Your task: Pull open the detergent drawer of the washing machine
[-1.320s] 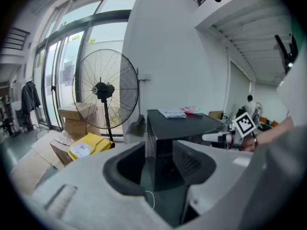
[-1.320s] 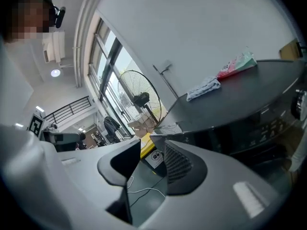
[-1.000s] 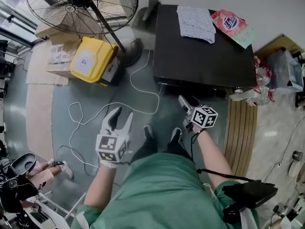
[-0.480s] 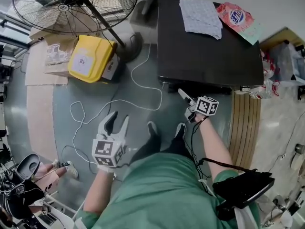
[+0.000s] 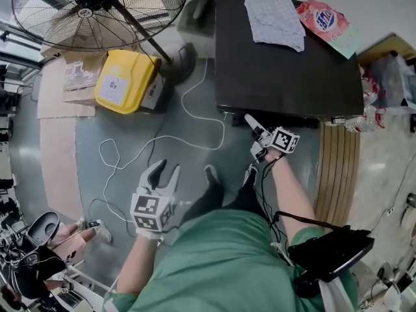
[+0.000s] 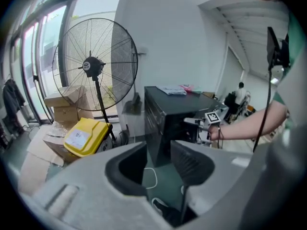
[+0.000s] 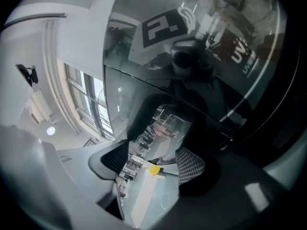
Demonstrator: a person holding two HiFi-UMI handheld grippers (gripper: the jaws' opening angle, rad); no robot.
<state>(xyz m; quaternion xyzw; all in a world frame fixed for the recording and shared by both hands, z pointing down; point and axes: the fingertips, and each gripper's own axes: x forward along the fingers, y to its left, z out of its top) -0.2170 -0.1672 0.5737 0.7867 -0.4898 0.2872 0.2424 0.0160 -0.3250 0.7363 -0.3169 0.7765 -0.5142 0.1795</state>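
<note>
The black washing machine [image 5: 286,64] stands at the top of the head view, seen from above. Its detergent drawer cannot be picked out. My right gripper [image 5: 252,134] is level at the machine's front edge, and its jaws have just been opening with nothing between them. In the right gripper view, the right gripper [image 7: 152,162] faces the glossy dark front panel [image 7: 201,80] from very near. My left gripper [image 5: 166,171] hangs over the floor, away from the machine. Its jaws have just been closing a little but stay open and empty. The left gripper view has the left gripper [image 6: 158,164] pointing towards the machine [image 6: 165,123].
A folded cloth [image 5: 274,21] and a detergent bag [image 5: 325,21] lie on the machine. A standing fan [image 5: 97,5], a yellow container [image 5: 123,80] and a looping white cable [image 5: 188,135] occupy the floor on the left. Wooden slats [image 5: 338,168] run along the right.
The right gripper has moved up to the machine's front edge, rolled, and its jaws have spread. The left gripper has sunk lower in the picture, and its jaws have narrowed slightly.
</note>
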